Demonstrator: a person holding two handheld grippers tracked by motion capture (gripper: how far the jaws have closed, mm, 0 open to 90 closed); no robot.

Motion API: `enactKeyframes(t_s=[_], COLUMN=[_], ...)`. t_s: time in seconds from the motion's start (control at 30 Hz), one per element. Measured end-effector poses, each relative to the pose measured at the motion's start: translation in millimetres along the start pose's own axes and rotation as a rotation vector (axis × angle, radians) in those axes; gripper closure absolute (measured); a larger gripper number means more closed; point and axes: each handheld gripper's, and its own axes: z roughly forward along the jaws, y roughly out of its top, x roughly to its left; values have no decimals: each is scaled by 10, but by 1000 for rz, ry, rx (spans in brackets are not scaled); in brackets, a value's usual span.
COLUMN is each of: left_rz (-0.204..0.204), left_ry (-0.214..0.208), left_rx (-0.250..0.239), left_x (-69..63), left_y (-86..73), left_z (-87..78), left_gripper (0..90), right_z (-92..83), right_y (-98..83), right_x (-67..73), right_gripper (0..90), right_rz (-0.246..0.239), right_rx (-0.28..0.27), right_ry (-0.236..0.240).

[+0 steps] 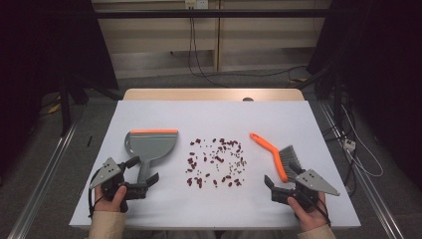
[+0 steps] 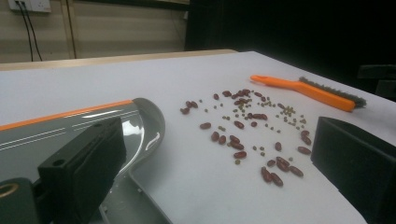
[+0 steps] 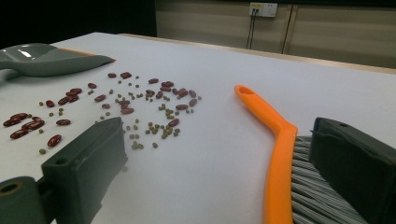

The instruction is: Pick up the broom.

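Both sets of fingers spread: left gripper [image 1: 145, 178] straddles dustpan [image 1: 150, 146] handle at lower left, right gripper [image 1: 281, 181] by brush [image 1: 276, 154] lower right; careless sweep could flick centre-frame beans [image 1: 215, 162] off the bench [image 1: 278, 117].

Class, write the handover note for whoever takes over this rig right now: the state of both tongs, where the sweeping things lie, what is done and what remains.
Left tongs: open, jaws either side of the grey dustpan's handle, not yet clamped.
Right tongs: open, at the bristle end of the orange brush, nothing held.
Beans: red and small green ones scattered mid-table between dustpan and brush, all loose on the white tabletop.
Done: both tongs brought to their tools.
Left: probably grip dustpan and brush, sweep the beans into the pan.
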Motion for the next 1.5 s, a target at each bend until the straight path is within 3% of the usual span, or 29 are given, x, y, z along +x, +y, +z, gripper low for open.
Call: enactKeyframes(t_s=[0.47, 0.53, 0.8, 0.93, 0.97, 1.0, 1.13, 1.27, 1.33, 1.5], left_rz=[4, 1, 3, 0, 0, 1, 2, 5, 3, -5], left_ry=[9, 12, 15, 13, 13, 12, 4, 5, 6, 6], left_rx=[-1, -5, -7, -16, -16, -18, -15, -9, -3, -8], left_x=[18, 20, 33, 22, 22, 15, 14, 24, 38, 42], left_y=[12, 19, 23, 33, 33, 35, 34, 27, 24, 18], left_z=[0, 3, 3, -7, -7, -8, -2, -5, -14, -2], left_gripper=[29, 29, 30, 30, 30, 30, 30, 30, 30, 30], right_z=[43, 71, 271, 390, 390, 450, 554, 676, 730, 895], right_y=[114, 178, 366, 439, 439, 468, 524, 555, 572, 577], right_x=[-66, -109, -344, -448, -448, -484, -541, -604, -621, -680], right_gripper=[30, 35, 154, 316, 316, 360, 432, 472, 513, 538], right_rz=[4, -16, 54, 87, 87, 91, 60, 66, 60, 62], right_rx=[21, 52, 142, 195, 195, 226, 287, 355, 384, 488], right_ry=[-26, -44, -61, -67, -67, -60, -72, -62, -84, -41])
